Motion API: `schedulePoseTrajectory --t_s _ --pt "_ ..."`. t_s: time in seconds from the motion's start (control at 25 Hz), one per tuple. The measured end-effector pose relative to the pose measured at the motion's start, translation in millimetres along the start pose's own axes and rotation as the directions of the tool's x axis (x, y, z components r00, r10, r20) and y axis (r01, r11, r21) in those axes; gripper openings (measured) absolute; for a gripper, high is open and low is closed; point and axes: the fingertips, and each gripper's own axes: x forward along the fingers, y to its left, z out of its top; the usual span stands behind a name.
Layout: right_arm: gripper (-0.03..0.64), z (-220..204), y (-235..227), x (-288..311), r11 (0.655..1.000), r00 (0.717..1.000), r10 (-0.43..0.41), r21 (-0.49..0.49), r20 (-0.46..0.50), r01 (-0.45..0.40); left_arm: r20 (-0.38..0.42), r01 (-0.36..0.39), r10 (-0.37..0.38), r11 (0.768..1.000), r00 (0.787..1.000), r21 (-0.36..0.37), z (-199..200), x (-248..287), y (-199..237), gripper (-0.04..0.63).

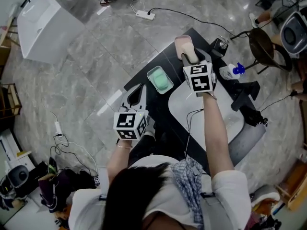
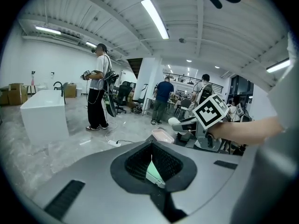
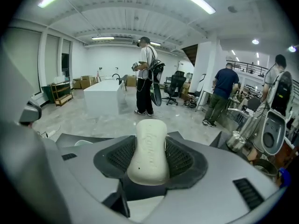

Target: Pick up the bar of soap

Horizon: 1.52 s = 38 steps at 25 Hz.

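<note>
Right tongs (image 1: 189,57) clamp the cream-white oval bar of soap (image 3: 148,155); left tongs (image 1: 138,92) are closed and empty.
Head view: the soap is hard to tell from the pale pink dish (image 1: 182,43) beneath the right tongs' tips, and a mint-green plastic dish (image 1: 159,79) lies between the two tongs on the black table (image 1: 168,61). Left gripper view: the pads meet at their tips, with only a green sliver showing through the slit behind them. Right gripper view: both ribbed pads press the soap's sides, and its near end juts out, hiding the gap.
</note>
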Motion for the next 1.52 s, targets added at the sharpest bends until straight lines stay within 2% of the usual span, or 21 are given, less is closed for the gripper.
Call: schedulePoseTrajectory --t_s 0.24,0.44,0.64,0.8,0.96,1.24,1.52 --pt "0.215 -5 8 -67 0.996 0.996 -0.077 -0.040 0.040 0.079 0.028 0.061 -0.062 0.998 0.998 0.012 -10 -26 -19 0.011" --pt "0.213 -24 15 -126 0.987 0.986 -0.156 -0.024 0.054 0.157 0.052 0.142 -0.142 0.990 0.988 0.016 -20 -56 -52 0.011" --pt "0.213 -49 27 -196 0.965 0.962 -0.262 0.007 0.070 0.262 0.074 0.235 -0.240 0.969 0.968 0.073 -30 -103 -83 0.011" --pt "0.213 -76 28 -250 0.937 0.936 -0.348 0.055 0.059 0.345 0.055 0.290 -0.295 0.954 0.954 0.080 -52 -135 -98 0.011" --pt "0.213 -110 25 -296 0.906 0.910 -0.414 0.102 0.019 0.410 0.024 0.354 -0.359 0.929 0.933 0.111 -66 -156 -118 0.011" --pt "0.213 -166 4 -370 0.835 0.851 -0.523 0.170 -0.052 0.524 -0.012 0.471 -0.476 0.866 0.879 0.167 -71 -169 -170 0.010" --pt "0.213 -236 -29 -419 0.771 0.807 -0.573 0.242 -0.143 0.590 -0.060 0.547 -0.547 0.812 0.835 0.205 -86 -159 -232 0.011"
